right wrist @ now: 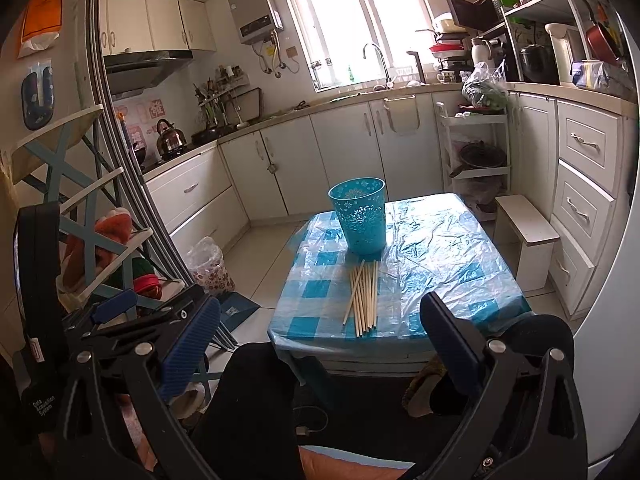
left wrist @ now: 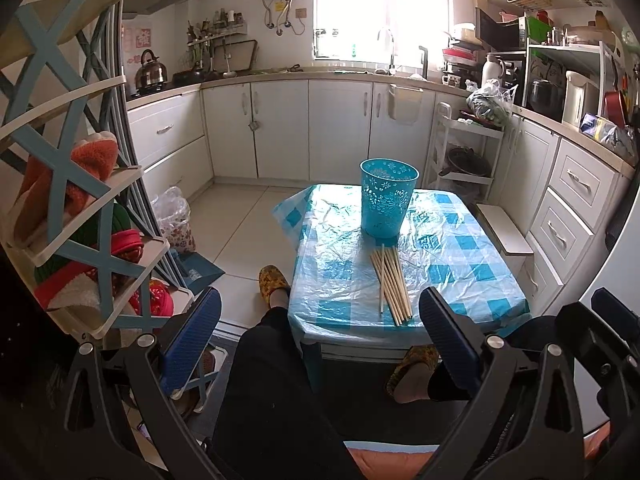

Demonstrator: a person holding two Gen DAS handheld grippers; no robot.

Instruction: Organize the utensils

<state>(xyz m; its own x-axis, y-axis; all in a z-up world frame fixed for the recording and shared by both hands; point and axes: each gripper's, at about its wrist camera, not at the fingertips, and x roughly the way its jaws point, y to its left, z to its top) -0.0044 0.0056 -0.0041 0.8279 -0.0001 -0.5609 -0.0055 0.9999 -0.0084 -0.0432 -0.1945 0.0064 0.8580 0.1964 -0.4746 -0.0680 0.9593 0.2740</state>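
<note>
Left gripper (left wrist: 320,340): held low, well short of the desk, above the person's lap; fingers spread wide with nothing between them.
Right gripper (right wrist: 320,340): also held back from the desk, fingers wide apart and empty.
Chopsticks (left wrist: 391,283): a loose bundle of pale wooden sticks lying flat on the desk, near its front edge, fanned slightly.
Blue cup (left wrist: 389,197): perforated plastic holder standing upright on the desk, just behind the far ends of the chopsticks.
Desk (left wrist: 472,264): small, covered with a blue-and-white checked cloth under clear plastic.
Shoe rack (left wrist: 80,184): stands at the left with slippers on its shelves.
</note>
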